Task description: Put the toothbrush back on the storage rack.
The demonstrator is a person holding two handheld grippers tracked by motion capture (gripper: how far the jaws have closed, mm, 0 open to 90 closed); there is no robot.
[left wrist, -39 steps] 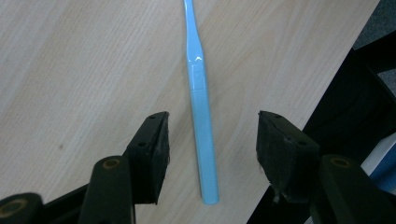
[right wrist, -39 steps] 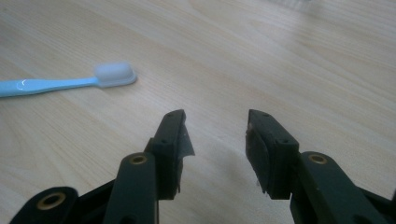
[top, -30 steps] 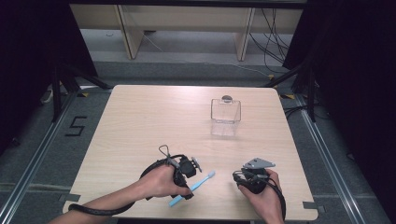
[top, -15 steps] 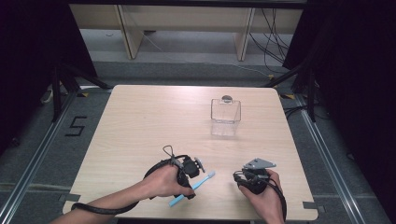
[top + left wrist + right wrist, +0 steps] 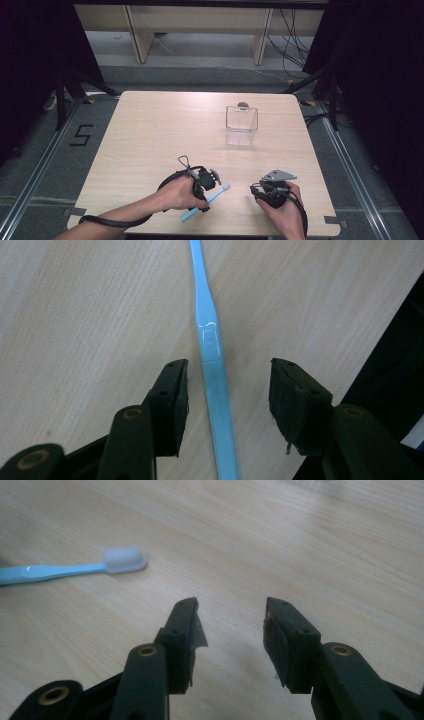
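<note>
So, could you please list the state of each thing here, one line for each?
Toothbrush: lying flat on the table, between the left tool's pads, not gripped.
Left tool: open, jaws have just been closing.
Right tool: open, holding nothing.
Clear container: upright, looks empty.

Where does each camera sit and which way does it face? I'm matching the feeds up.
High view: above the person's side, facing forward and down on the light wooden table; both forearms show.
Left gripper view: rides the left hand-held gripper, looking down along its black jaws.
Right gripper view: rides the right hand-held gripper, looking low across the table.
Shared: all three show the light blue plastic toothbrush.
</note>
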